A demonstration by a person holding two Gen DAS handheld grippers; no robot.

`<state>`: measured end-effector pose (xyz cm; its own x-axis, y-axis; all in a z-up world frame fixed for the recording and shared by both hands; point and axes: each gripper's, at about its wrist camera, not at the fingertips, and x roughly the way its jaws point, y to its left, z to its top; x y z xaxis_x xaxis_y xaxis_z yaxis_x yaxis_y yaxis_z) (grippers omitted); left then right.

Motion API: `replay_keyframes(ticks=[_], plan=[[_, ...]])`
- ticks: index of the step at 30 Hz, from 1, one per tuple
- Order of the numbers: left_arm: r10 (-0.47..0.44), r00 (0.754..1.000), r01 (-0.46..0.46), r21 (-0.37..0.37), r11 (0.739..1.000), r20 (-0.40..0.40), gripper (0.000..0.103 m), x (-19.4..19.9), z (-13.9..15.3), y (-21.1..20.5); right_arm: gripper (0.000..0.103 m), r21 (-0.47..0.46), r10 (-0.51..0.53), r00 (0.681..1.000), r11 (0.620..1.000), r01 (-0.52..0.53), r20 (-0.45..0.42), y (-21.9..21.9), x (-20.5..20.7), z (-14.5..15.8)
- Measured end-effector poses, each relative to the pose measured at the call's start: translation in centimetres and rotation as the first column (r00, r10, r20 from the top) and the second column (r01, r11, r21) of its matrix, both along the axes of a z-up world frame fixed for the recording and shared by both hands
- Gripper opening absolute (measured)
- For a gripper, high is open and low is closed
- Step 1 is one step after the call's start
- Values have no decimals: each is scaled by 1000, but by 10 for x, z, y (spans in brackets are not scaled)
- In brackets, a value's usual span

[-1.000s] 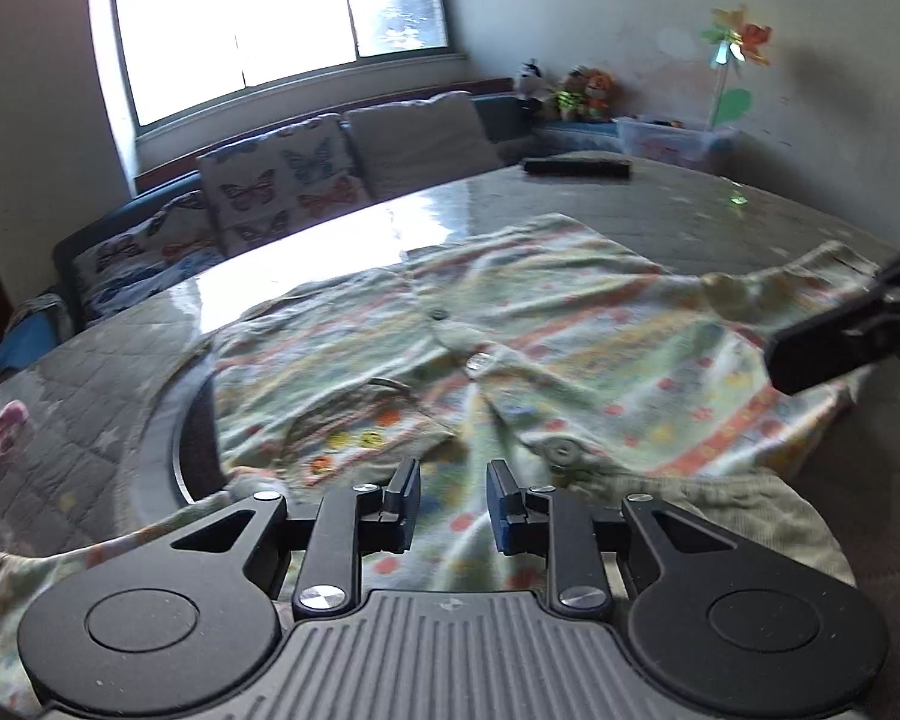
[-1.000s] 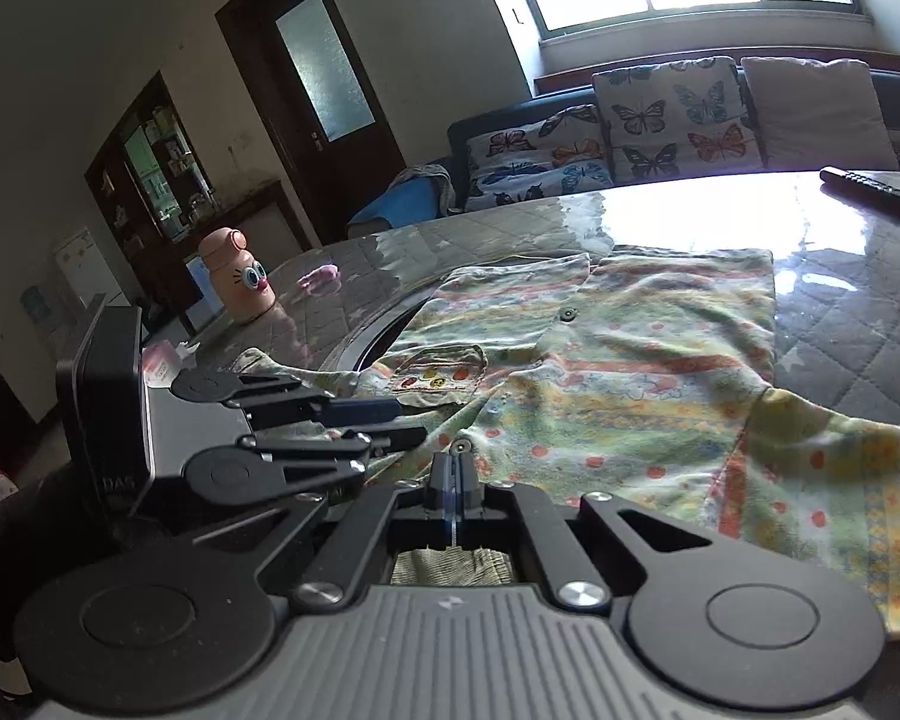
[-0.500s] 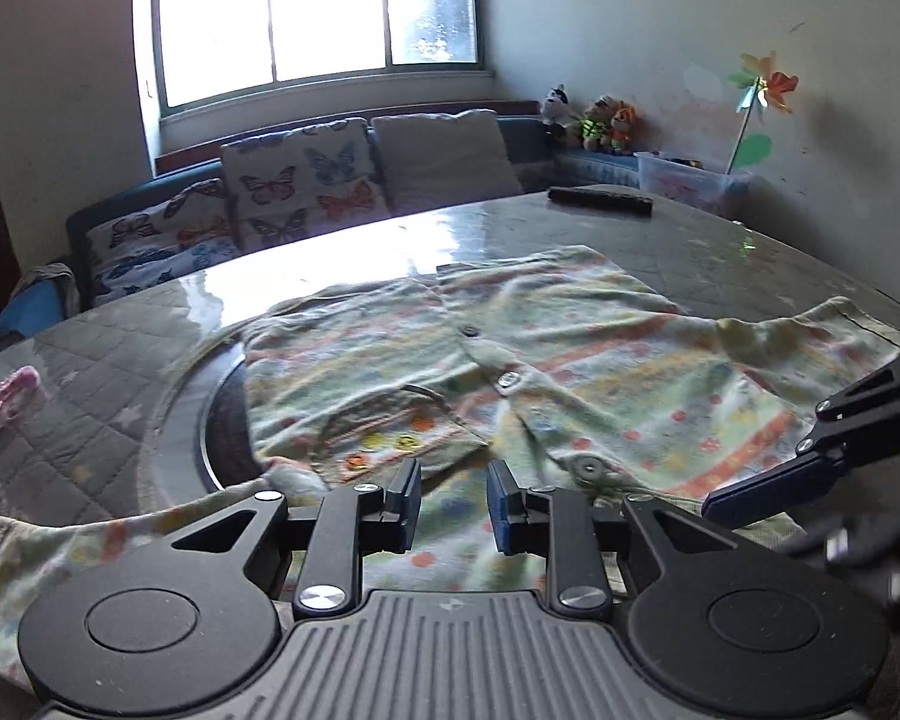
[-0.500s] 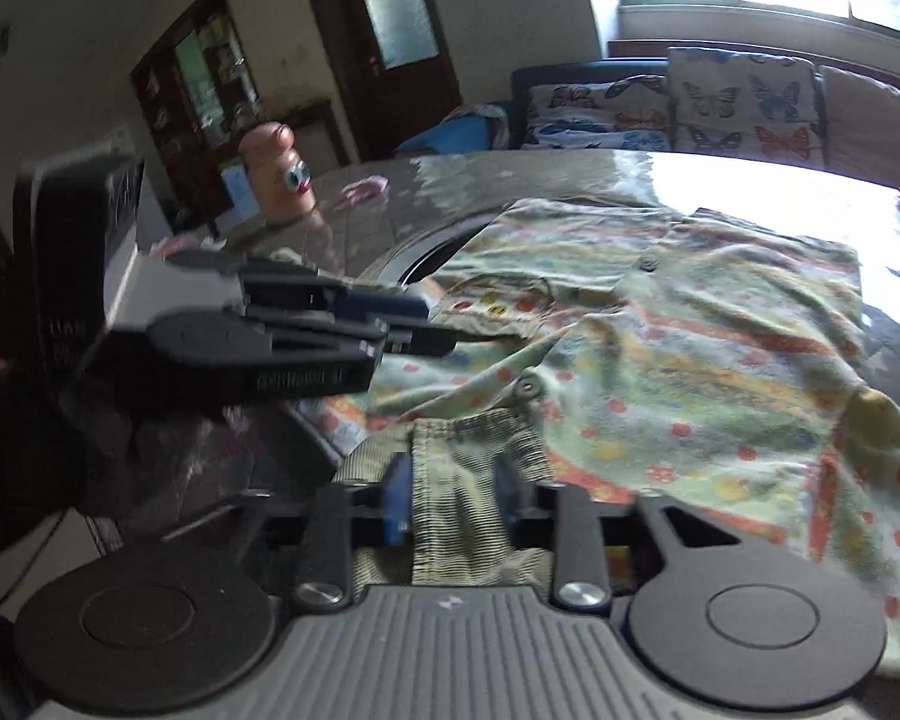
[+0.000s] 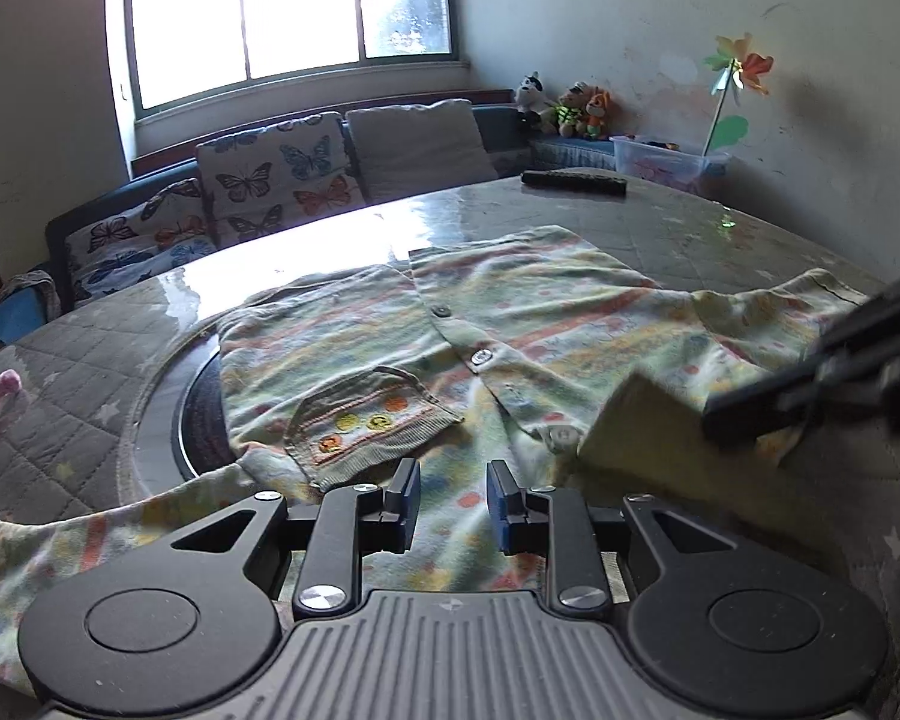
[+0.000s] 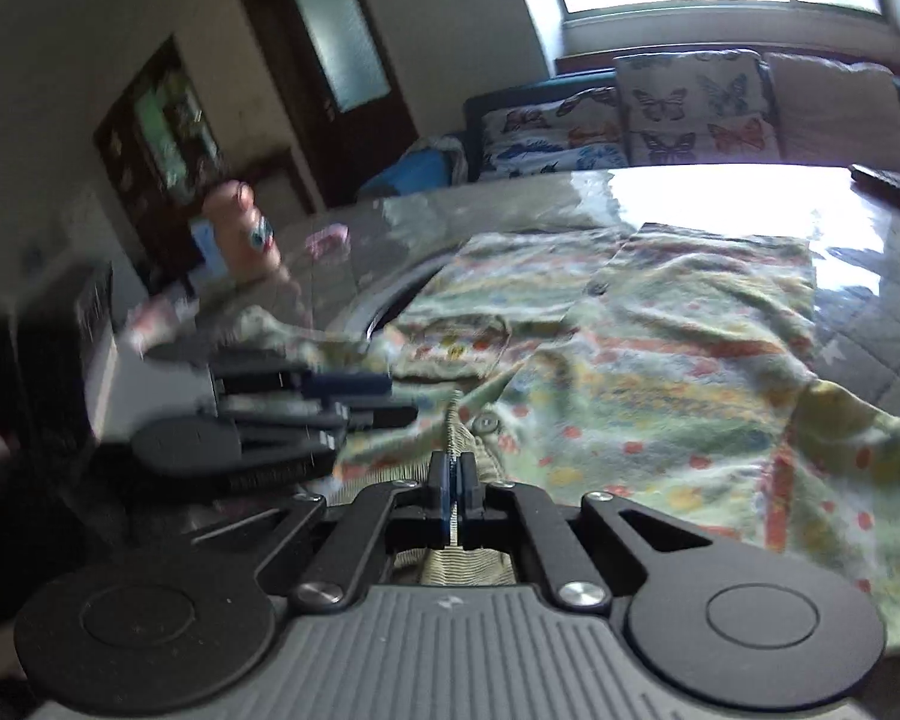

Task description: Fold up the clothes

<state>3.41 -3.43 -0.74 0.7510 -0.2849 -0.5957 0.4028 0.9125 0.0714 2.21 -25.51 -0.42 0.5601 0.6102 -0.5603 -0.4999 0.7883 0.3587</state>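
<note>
A pale green patterned button shirt [image 5: 510,324] with a chest pocket [image 5: 372,420] lies spread on the round table [image 5: 720,222]. My left gripper [image 5: 450,498] is open and empty, low over the shirt's near edge. My right gripper [image 6: 452,474] is shut on the shirt's ribbed collar edge [image 6: 450,426]. In the left wrist view the right gripper [image 5: 810,396] shows blurred at the right, lifting a flap of fabric. The shirt also fills the right wrist view [image 6: 660,372], with the left gripper [image 6: 306,414] at the left.
A black remote [image 5: 573,183] lies at the table's far side. A dark round inset [image 5: 198,414] sits under the shirt's left part. A pink toy figure [image 6: 246,228] stands at the table's far left edge. A sofa with butterfly cushions [image 5: 270,180] is behind.
My right gripper opened, then shut on the shirt's collar edge and is lifting it. My left gripper stayed open and pulled back a little, tilting up.
</note>
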Motion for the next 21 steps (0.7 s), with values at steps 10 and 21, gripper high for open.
replay_keyframes(ticks=[10,21], plan=[[-67,998,68,40,997,-7,26,-11,-8,-16,1,75,-41,999,996,42,-10,-14,6,7],[-128,991,125,97,987,34,27,-26,-9,-24,1,1,51,999,999,-51,-8,8,4,0]])
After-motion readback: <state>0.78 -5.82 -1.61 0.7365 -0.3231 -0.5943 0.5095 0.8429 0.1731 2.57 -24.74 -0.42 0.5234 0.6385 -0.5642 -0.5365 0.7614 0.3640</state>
